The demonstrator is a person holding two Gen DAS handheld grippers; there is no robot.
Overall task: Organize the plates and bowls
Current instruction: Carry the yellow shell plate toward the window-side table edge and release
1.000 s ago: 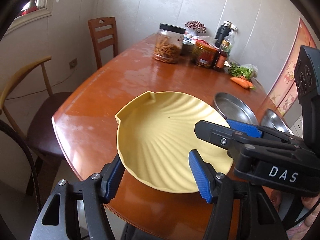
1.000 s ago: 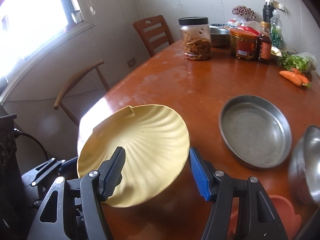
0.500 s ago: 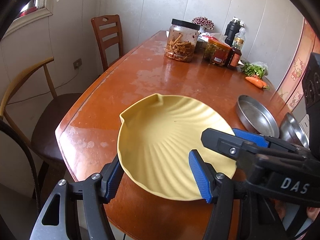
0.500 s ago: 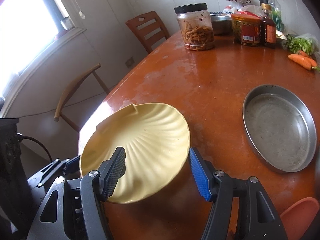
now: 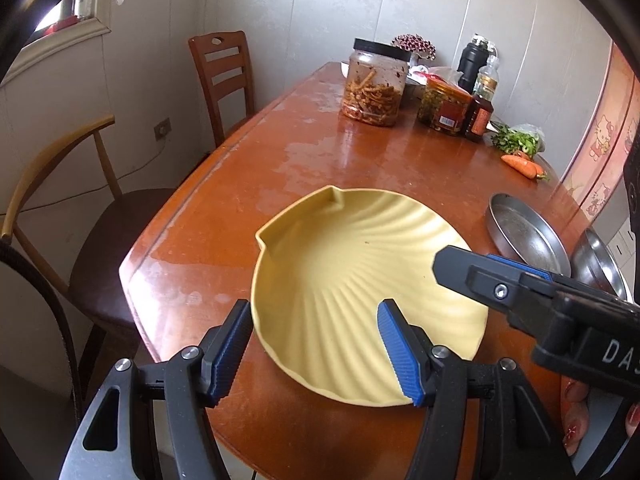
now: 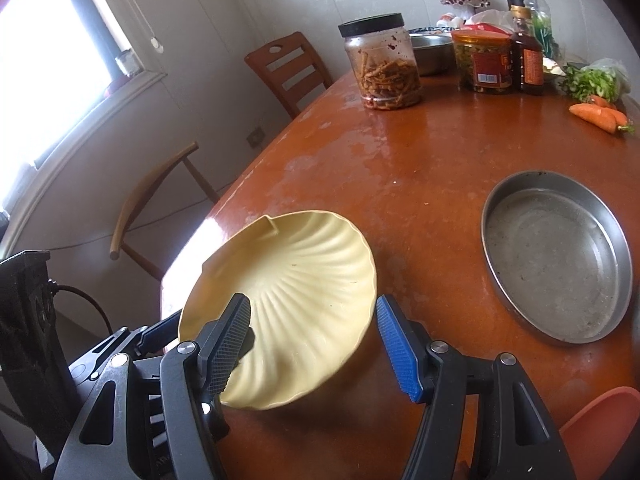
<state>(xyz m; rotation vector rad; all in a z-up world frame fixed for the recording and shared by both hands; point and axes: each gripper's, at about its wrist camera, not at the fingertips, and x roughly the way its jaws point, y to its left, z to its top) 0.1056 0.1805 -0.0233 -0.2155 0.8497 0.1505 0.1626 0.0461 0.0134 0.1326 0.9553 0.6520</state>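
Note:
A yellow shell-shaped plate (image 5: 352, 280) (image 6: 304, 292) hangs tilted just over the near left corner of the brown table (image 5: 320, 140). My left gripper (image 5: 313, 305) takes its near rim: one finger lies over the dish, the other sits outside the left edge. From the right, my right gripper (image 5: 466, 260) (image 6: 311, 299) straddles the opposite rim, its left finger over the ribbed inside and its right finger outside the edge. Both are shut on the plate. The left gripper (image 6: 160, 332) shows under the plate's left rim in the right wrist view.
A round metal pan (image 6: 556, 256) lies to the right, with a steel bowl (image 5: 596, 264) beside it and a red dish (image 6: 600, 428) at the near right. Jars (image 5: 376, 84), bottles and carrots (image 5: 520, 164) crowd the far end. Two chairs (image 5: 224, 80) (image 5: 60, 200) stand on the left.
Both grippers have carried the plate a little way across the table's near corner and slightly lower. The plate sits the same between the jaws. The steel bowl has left the right wrist view.

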